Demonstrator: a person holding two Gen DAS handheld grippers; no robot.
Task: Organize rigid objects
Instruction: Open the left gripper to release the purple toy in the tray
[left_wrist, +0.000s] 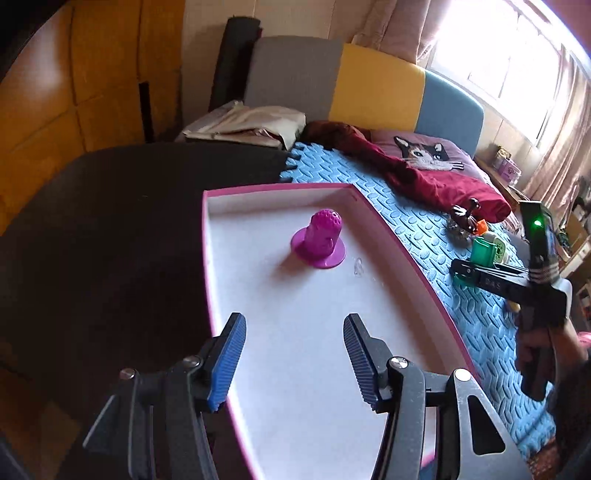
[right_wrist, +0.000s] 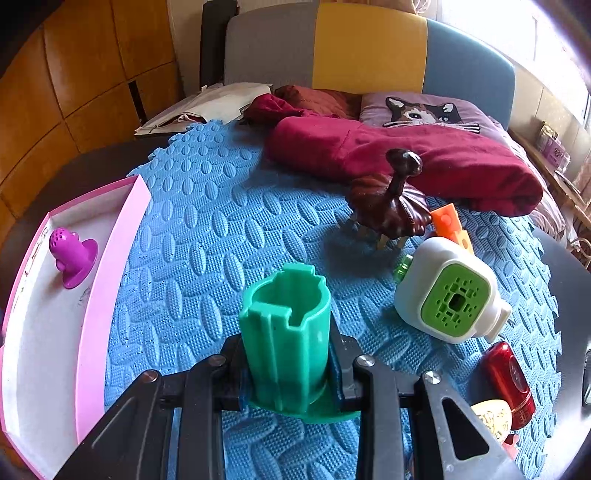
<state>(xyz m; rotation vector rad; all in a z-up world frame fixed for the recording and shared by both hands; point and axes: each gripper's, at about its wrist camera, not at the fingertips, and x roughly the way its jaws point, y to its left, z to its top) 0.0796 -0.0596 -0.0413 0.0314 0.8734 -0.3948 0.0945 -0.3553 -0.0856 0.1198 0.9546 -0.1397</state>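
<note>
A pink-rimmed white tray (left_wrist: 280, 192) lies on the bed; it also shows in the right wrist view (right_wrist: 92, 295) at the left. A purple perforated piece (left_wrist: 320, 240) stands in it, also seen in the right wrist view (right_wrist: 72, 254). My left gripper (left_wrist: 293, 362) is open and empty over the tray's near part. My right gripper (right_wrist: 288, 373) is shut on a green hollow cylinder (right_wrist: 286, 332), held upright over the blue foam mat (right_wrist: 207, 229). The right gripper also shows in the left wrist view (left_wrist: 461, 271), to the right of the tray.
On the mat to the right lie a dark brown figurine (right_wrist: 391, 203), an orange block (right_wrist: 448, 221), a white box with a green grille (right_wrist: 450, 295), a red case (right_wrist: 509, 380) and a cream egg-shaped piece (right_wrist: 493, 421). A maroon garment (right_wrist: 406, 158) lies behind.
</note>
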